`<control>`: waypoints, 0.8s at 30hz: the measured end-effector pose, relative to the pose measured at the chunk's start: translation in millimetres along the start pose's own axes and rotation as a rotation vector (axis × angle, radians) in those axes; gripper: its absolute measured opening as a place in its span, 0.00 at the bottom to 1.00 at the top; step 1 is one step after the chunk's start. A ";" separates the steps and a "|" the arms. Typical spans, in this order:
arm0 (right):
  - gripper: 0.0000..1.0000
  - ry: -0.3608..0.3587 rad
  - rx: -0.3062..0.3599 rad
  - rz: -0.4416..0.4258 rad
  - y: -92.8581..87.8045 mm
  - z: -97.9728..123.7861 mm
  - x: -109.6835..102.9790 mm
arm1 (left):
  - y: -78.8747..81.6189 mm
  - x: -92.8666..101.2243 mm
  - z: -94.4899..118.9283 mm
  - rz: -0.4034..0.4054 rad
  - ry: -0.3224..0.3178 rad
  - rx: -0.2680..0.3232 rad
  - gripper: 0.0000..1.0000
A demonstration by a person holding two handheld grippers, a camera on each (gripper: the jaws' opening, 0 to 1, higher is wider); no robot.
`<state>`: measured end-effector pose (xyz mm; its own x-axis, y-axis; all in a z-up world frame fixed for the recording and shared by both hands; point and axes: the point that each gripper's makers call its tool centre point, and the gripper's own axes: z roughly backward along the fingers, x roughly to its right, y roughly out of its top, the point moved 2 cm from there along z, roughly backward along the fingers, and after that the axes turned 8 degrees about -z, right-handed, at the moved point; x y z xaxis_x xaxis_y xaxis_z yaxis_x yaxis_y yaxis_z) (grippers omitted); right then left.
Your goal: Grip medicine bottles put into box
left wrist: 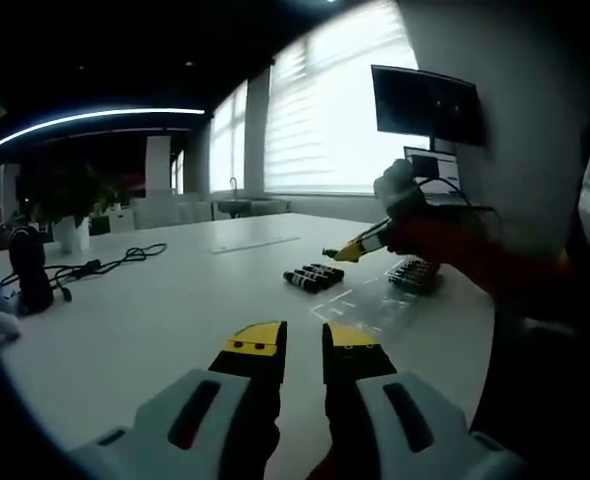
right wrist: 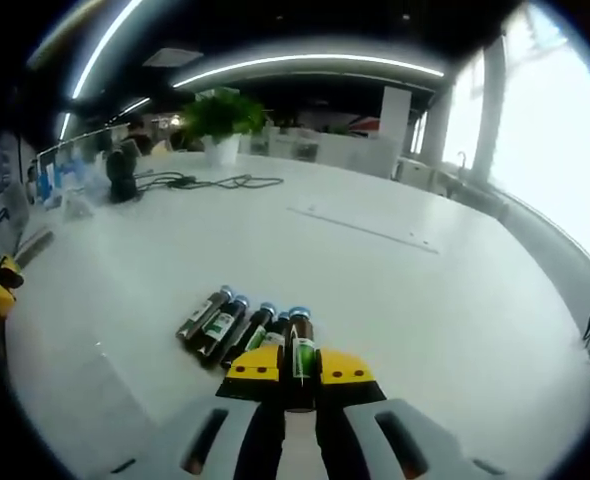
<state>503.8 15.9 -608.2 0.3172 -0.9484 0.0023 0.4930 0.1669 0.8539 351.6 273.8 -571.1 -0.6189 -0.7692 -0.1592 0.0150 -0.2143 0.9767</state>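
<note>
On the white table, row of bottles: several small dark medicine bottles (right wrist: 237,326) lie side by side near the middle of the white table (right wrist: 395,300), with green labels and pale caps; in the left gripper view the same row (left wrist: 313,276) is small and far.
Right gripper: right gripper (right wrist: 298,368) is low over the near end of the row, and its yellow-tipped jaws are closed on one medicine bottle (right wrist: 300,350), which stands between the two tips.
Right gripper from the other side: in the left gripper view it (left wrist: 347,251) comes in from the right, held by a gloved hand (left wrist: 400,195) with a red sleeve (left wrist: 475,255); its yellow tips are just above the row.
Left gripper: left gripper (left wrist: 303,345) hangs above bare table, well apart from the bottles; jaws are parted with a narrow gap and hold nothing.
Box: a clear plastic box (left wrist: 375,300) lies on the table beside the row.
Further back on table: a black cable (right wrist: 210,182), a potted plant (right wrist: 220,120).
Wall side: a dark monitor (left wrist: 427,103) beside bright windows (left wrist: 335,110).
</note>
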 end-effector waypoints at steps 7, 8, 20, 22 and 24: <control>0.07 -0.002 0.020 0.004 2.4 10.7 -3.2 | -0.8 -0.7 -0.3 0.014 -0.001 0.005 0.08; 0.07 -0.002 0.025 0.004 2.9 12.9 -3.9 | -0.3 -0.3 -0.3 0.014 -0.002 0.006 0.08; 0.07 -0.001 0.083 -0.005 10.8 39.1 -15.3 | 3.1 -0.9 3.0 0.022 -0.009 0.021 0.08; 0.07 0.000 0.090 -0.004 11.4 42.8 -17.1 | 3.5 -0.5 3.3 0.017 -0.007 0.022 0.08; 0.07 0.000 0.094 -0.005 10.8 45.2 -18.2 | 1.3 0.9 1.7 0.016 -0.008 0.016 0.08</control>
<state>466.7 22.8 -575.5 0.3149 -0.9491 -0.0024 0.4167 0.1360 0.8988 349.7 273.9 -569.8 -0.6251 -0.7675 -0.1421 0.0124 -0.1918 0.9814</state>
